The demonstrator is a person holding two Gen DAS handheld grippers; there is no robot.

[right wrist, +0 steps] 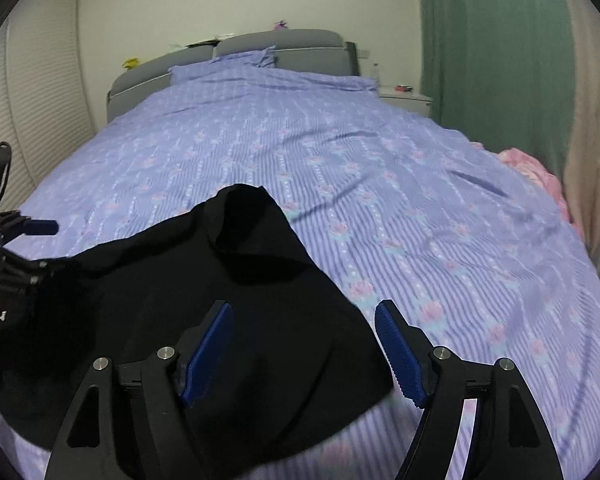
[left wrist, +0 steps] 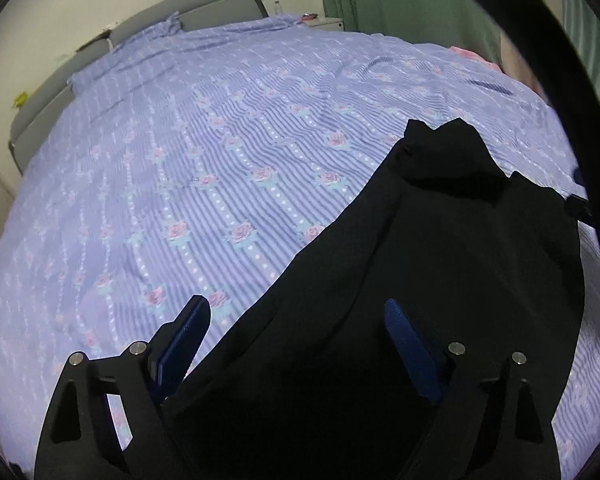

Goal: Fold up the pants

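Note:
Black pants (left wrist: 440, 248) lie bunched on the lilac floral bedspread (left wrist: 220, 140), with a folded peak at the far end. My left gripper (left wrist: 296, 316) is open above the pants' left edge, its right finger over the cloth and its left finger over the bedspread. In the right wrist view the pants (right wrist: 180, 280) spread to the left, and my right gripper (right wrist: 304, 320) is open over their near right edge. The left gripper (right wrist: 16, 248) shows there at the far left beside the pants.
The grey headboard (right wrist: 292, 46) and pillows stand at the far end. A white nightstand (right wrist: 408, 100) and green curtain (right wrist: 492, 60) are at the right. A pink cloth (right wrist: 528, 168) lies at the bed's right edge.

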